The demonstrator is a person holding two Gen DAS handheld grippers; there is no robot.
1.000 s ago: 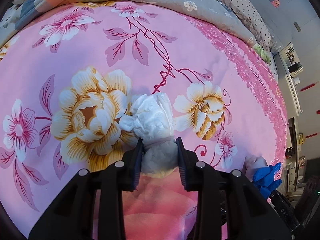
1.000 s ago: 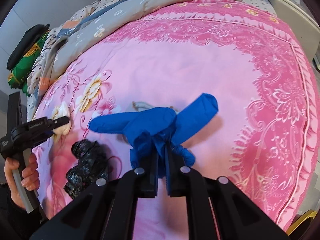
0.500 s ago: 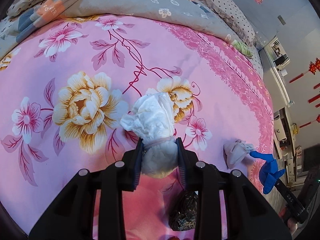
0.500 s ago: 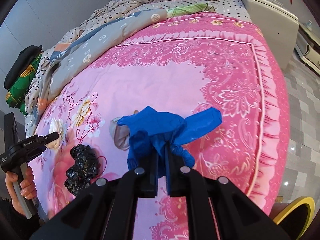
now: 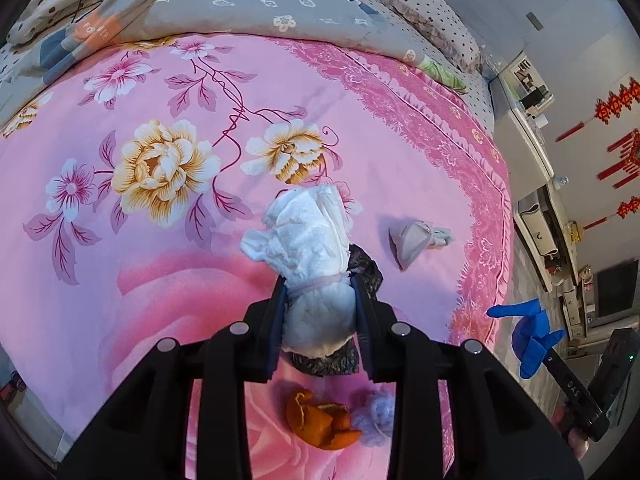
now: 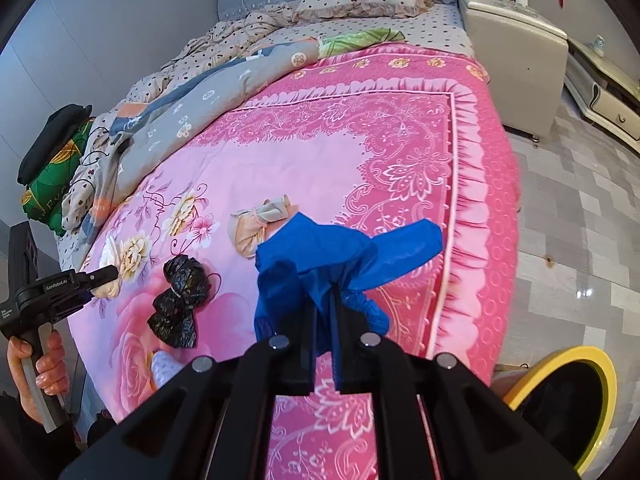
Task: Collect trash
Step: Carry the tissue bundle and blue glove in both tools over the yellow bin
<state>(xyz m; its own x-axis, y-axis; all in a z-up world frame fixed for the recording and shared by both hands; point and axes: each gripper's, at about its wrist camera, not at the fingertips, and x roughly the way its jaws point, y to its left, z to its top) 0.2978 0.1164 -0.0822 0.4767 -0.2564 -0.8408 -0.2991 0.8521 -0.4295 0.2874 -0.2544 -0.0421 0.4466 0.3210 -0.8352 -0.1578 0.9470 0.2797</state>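
A tied white bundle (image 5: 316, 280) is clamped by the left gripper (image 5: 320, 312) above the pink bedspread (image 5: 120, 280). A blue glove (image 6: 332, 256) is pinched by the fully closed right gripper (image 6: 325, 328). "GenRobot.AI" is read on the left gripper's body at nine o'clock in the right view.
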